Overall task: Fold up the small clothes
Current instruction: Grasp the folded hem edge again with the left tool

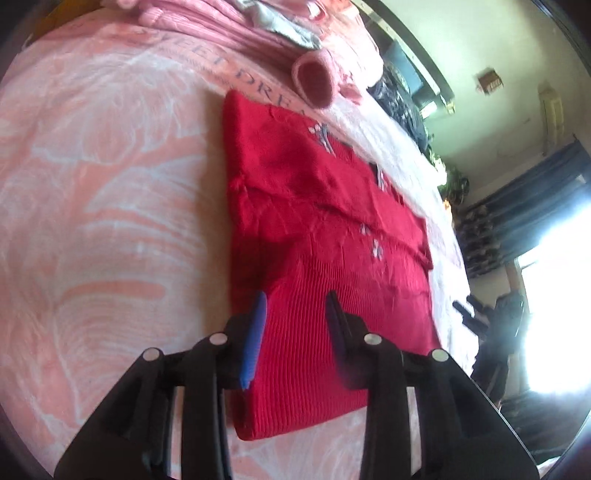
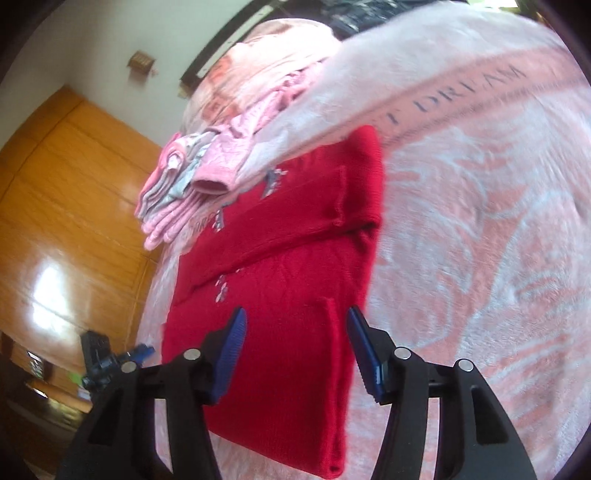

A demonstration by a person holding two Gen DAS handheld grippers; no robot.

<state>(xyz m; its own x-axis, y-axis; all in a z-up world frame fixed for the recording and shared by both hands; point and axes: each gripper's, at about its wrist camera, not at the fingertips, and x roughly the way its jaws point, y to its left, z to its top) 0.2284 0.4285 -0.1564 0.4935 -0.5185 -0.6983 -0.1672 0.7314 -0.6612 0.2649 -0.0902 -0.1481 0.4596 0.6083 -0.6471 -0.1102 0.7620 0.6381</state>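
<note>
A small red knitted sweater (image 1: 314,229) with little grey-white embroidered motifs lies partly folded on a pink patterned blanket (image 1: 92,206). Its sleeves lie folded across its body. My left gripper (image 1: 297,301) hovers open over the ribbed hem at one near corner, with nothing between its fingers. In the right wrist view the same sweater (image 2: 288,258) lies flat, and my right gripper (image 2: 295,317) stands open above its near end, straddling a folded cuff. Neither gripper holds cloth.
A pile of pink and grey clothes (image 1: 258,33) lies beyond the sweater; one pink sleeve cuff (image 1: 314,79) points toward it. The same pile (image 2: 207,162) sits near the bed edge. A wooden wardrobe (image 2: 66,206) and a bright window (image 1: 554,314) flank the bed.
</note>
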